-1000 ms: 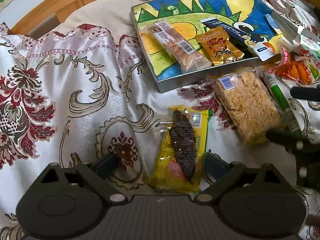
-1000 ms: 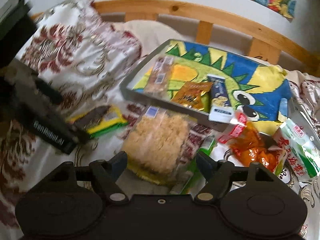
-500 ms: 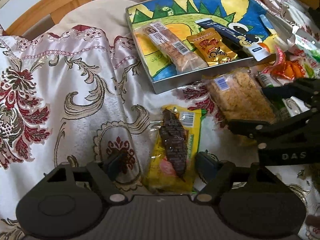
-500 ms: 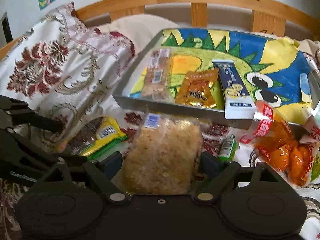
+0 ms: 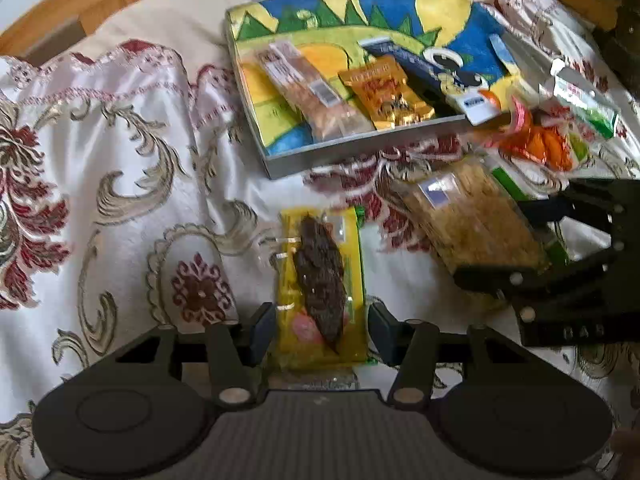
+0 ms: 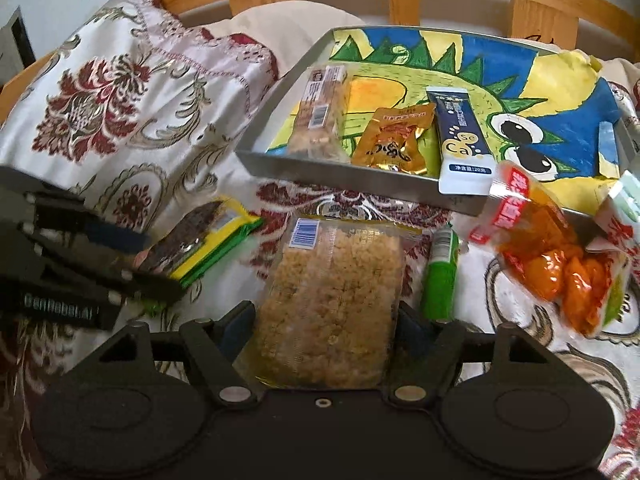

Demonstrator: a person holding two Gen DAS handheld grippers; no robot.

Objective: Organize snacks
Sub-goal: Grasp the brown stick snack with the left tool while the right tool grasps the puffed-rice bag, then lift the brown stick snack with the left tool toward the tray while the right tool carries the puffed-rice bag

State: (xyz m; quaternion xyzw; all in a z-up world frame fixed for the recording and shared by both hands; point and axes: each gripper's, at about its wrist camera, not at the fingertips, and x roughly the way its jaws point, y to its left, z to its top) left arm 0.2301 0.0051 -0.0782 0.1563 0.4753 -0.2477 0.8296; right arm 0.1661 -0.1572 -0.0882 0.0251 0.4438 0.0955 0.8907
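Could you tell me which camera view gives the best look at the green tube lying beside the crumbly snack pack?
The right wrist view: the green tube lies in plain sight right of the crumbly snack pack, barcode showing. In the left wrist view only blurred green strips show, behind that pack and the right claw.

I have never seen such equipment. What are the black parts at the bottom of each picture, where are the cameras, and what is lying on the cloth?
Each picture comes from a camera on a hand-held grasping tool, looking forward along its two fingers. One view is from the left tool, the other from the right tool; each also shows in the other's view. On the flowered cloth lie snack packs. The left tool's jaws are closing around a yellow pack with a dark snack; the right tool's are closing around a clear bag of golden crumbly snack. Behind is a painted tray holding three packs. An orange pack and a green tube lie nearby.
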